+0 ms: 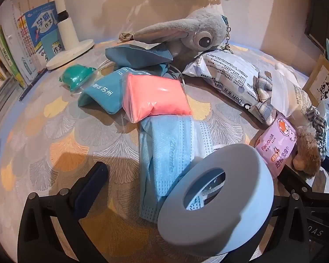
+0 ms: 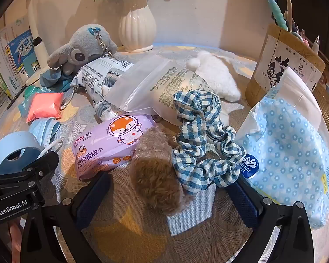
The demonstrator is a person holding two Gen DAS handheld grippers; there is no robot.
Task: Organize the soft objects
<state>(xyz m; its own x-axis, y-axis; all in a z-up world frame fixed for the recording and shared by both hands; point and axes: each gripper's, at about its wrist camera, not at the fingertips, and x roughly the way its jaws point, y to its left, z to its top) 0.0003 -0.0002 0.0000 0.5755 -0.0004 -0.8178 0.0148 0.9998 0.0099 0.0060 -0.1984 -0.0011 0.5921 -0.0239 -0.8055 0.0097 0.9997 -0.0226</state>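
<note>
My left gripper (image 1: 190, 171) is open over a stack of light blue face masks (image 1: 171, 153). A grey-blue ring (image 1: 215, 199) leans by its right finger and hides it; the left finger (image 1: 92, 184) stands apart. Beyond lie a pink pouch (image 1: 155, 96), teal pouches (image 1: 98, 94) and a grey plush toy (image 1: 199, 32). My right gripper (image 2: 170, 179) is open, with a brown fluffy ball (image 2: 158, 175) and a blue checked scrunchie (image 2: 199, 149) between its fingers, untouched by the pads. A purple tissue pack (image 2: 107, 144) lies to its left, a blue flowered tissue pack (image 2: 289, 144) to its right.
Books (image 1: 33, 43) and a white lamp base (image 1: 70, 52) stand at the back left. A white vase (image 2: 138, 28) stands at the wall and a pen holder (image 2: 285, 70) at the back right. A clear zip bag (image 2: 155, 87), a white wipes pack (image 1: 226, 74) and white fluff (image 2: 217, 76) crowd the middle.
</note>
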